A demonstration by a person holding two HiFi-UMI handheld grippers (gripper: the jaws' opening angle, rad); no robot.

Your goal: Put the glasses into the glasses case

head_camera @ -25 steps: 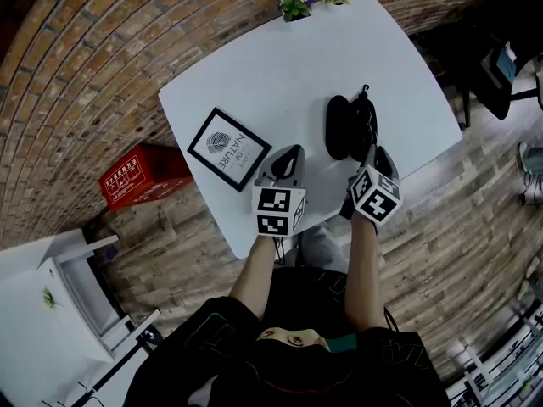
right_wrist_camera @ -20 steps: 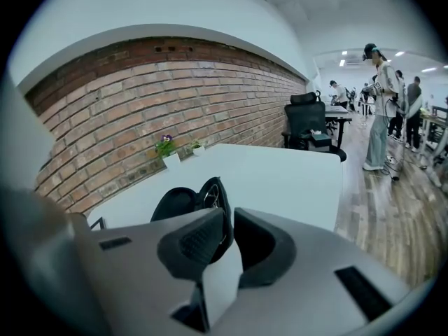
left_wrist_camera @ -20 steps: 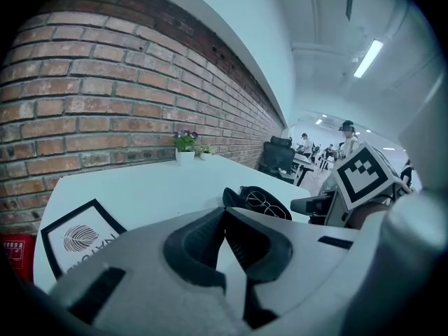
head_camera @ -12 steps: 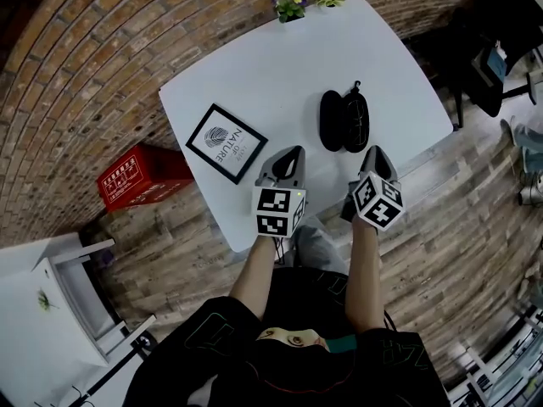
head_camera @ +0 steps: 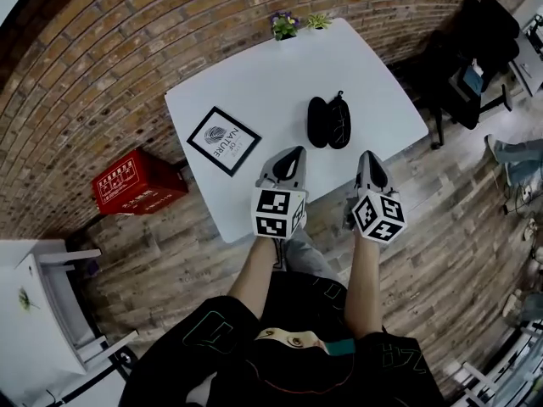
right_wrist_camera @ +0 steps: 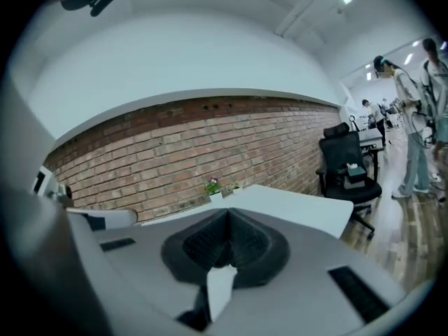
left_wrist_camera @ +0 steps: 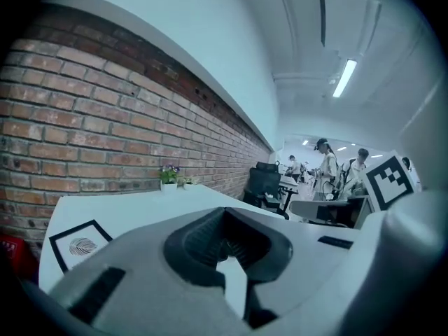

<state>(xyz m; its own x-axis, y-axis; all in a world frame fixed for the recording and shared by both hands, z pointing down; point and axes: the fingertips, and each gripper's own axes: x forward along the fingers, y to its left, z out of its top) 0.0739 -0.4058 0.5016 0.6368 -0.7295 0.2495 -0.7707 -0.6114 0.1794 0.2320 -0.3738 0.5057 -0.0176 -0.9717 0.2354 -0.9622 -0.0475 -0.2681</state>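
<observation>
A black glasses case (head_camera: 327,122) lies on the white table (head_camera: 254,83), seen as two dark oval halves side by side; I cannot tell whether the glasses are inside. Both grippers hover near the table's front edge, short of the case and apart from it. My left gripper (head_camera: 288,154) is shut and holds nothing. Its jaws also meet in the left gripper view (left_wrist_camera: 225,212). My right gripper (head_camera: 366,157) is shut and empty too, as in the right gripper view (right_wrist_camera: 227,215). Neither gripper view shows the case.
A black-framed print (head_camera: 224,141) lies at the table's left. Two small potted plants (head_camera: 285,25) stand at its far edge by the brick wall. A red box (head_camera: 137,182) sits on the floor to the left. A black office chair (head_camera: 475,66) stands at the right.
Both grippers have drawn back from the table towards the person and risen. The right gripper has left the case, which now looks smaller and farther away.
</observation>
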